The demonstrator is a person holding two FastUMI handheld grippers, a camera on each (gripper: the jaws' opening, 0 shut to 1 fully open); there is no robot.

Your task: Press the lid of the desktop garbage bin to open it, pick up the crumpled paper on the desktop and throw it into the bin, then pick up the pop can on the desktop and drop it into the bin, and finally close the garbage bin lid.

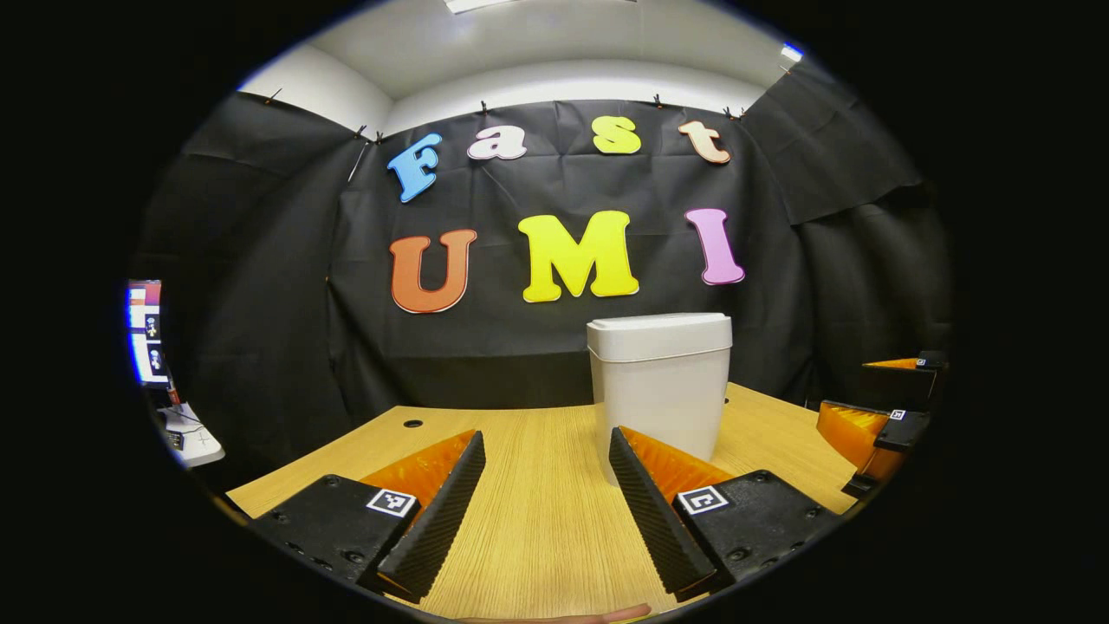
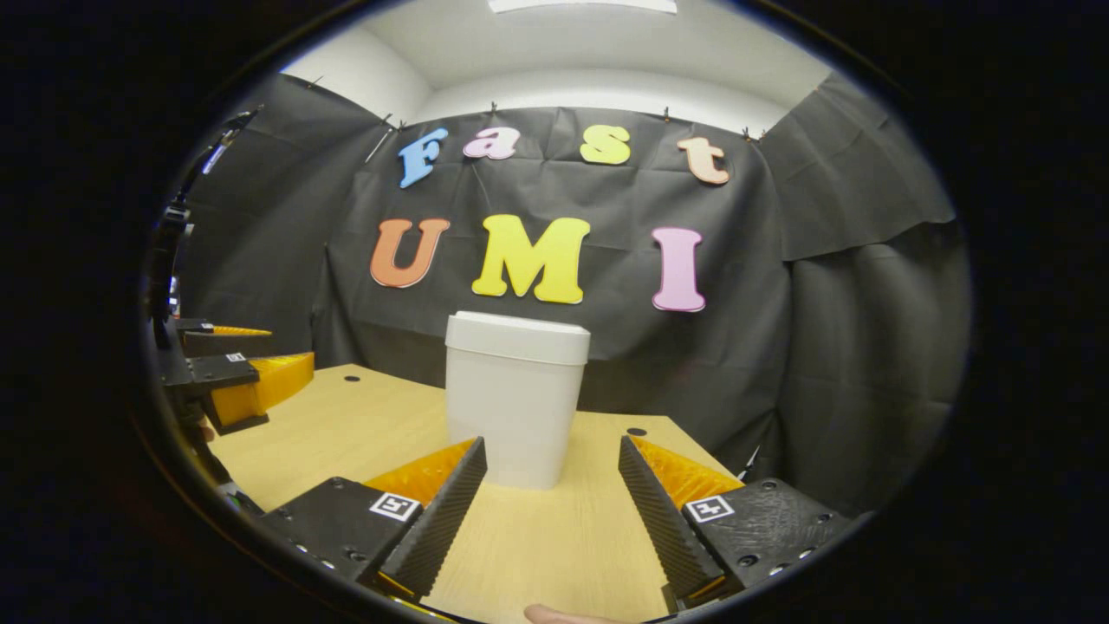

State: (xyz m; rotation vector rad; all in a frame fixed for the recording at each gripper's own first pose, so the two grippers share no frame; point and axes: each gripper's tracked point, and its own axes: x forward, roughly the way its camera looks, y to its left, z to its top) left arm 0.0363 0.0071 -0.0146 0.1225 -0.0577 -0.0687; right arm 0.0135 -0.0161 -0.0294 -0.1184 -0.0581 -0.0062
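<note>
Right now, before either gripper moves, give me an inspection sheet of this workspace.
Surface: light wooden desktop with round cable holes.
Job's things: white plastic lidded garbage bin upright on the desktop, lid down; crumpled paper and pop can: nothing seen.
Clutter: nothing seen.
Grippers: left gripper open, holding nothing, bin just beyond its right-hand finger; right gripper open, holding nothing, facing the bin.
Cables: nothing seen.
Surroundings: black cloth wall, white ceiling; a lit screen at the left edge of the left gripper view.
</note>
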